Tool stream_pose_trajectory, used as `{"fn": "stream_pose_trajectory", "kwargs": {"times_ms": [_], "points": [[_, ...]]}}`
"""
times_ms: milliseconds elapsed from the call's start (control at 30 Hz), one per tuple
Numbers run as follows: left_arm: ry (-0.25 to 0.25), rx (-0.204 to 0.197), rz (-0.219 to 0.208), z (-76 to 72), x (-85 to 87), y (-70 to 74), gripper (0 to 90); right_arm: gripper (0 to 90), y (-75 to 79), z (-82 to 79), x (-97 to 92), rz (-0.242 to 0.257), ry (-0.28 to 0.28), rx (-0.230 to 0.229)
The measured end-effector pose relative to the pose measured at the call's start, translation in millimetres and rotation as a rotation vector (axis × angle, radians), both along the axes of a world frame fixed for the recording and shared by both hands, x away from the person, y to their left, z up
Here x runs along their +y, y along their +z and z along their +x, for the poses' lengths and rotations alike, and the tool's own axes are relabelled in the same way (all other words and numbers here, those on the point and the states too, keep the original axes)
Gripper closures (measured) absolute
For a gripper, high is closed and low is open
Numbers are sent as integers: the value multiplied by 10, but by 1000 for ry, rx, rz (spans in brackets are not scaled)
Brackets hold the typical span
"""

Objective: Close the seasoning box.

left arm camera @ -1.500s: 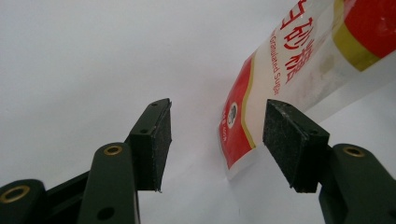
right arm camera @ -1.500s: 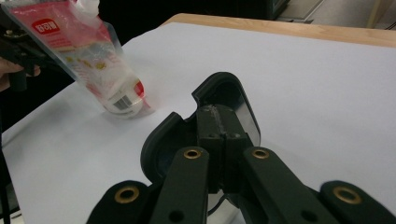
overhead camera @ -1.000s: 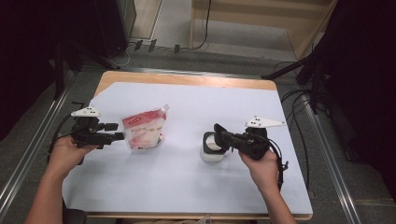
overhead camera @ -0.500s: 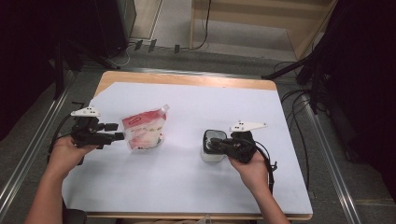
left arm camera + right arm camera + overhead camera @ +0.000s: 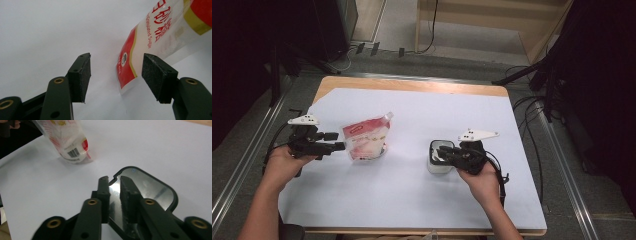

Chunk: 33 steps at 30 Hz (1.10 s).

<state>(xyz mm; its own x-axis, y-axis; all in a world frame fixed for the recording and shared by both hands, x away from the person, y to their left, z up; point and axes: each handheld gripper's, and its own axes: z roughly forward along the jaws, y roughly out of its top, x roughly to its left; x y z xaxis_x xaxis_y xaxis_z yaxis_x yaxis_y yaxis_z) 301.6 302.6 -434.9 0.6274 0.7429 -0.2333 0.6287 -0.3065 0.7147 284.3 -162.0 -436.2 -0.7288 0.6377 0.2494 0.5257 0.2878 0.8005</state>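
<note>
A red and clear sugar pouch (image 5: 364,140) stands tilted on the white sheet left of centre. My left gripper (image 5: 339,146) lies level at its left edge. In the left gripper view the jaws stand wide and the pouch's edge (image 5: 127,72) sits between the pads (image 5: 83,77) without being pressed. A small square container (image 5: 437,166), white outside with a black rim and shiny inside (image 5: 150,187), sits right of centre. My right gripper (image 5: 113,192) straddles its near wall. Its jaws have just been opening, a narrow gap shows, and the wall stands loose between them.
The white sheet (image 5: 412,200) covers most of the wooden table (image 5: 412,85). In the right gripper view the pouch (image 5: 67,142) stands far off at the upper left. Cables (image 5: 532,107) and a dark stand (image 5: 532,70) lie past the table's right edge.
My right hand and gripper have shifted a little to the left, onto the container. The container, the pouch and my left gripper have stayed where they were.
</note>
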Motion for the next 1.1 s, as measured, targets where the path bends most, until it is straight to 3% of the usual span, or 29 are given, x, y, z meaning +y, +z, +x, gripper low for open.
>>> {"fn": "stream_pose_trajectory", "kwargs": {"times_ms": [167,333,500,667,1100], "points": [[-6,4,4,0,-3,-2,412,635,23,24,-72,26,0,-18],[-3,8,8,-11,-1,-6,410,597,50,51,-162,35,-24,-26],[4,11,8,0,-3,-17,408,526,64,80,-268,33,-46,-75],[2,23,9,7,-9,-33,397,475,59,95,-404,43,-85,-93],[9,23,4,4,-10,-45,385,390,-1,131,-736,21,-148,-99]]}}
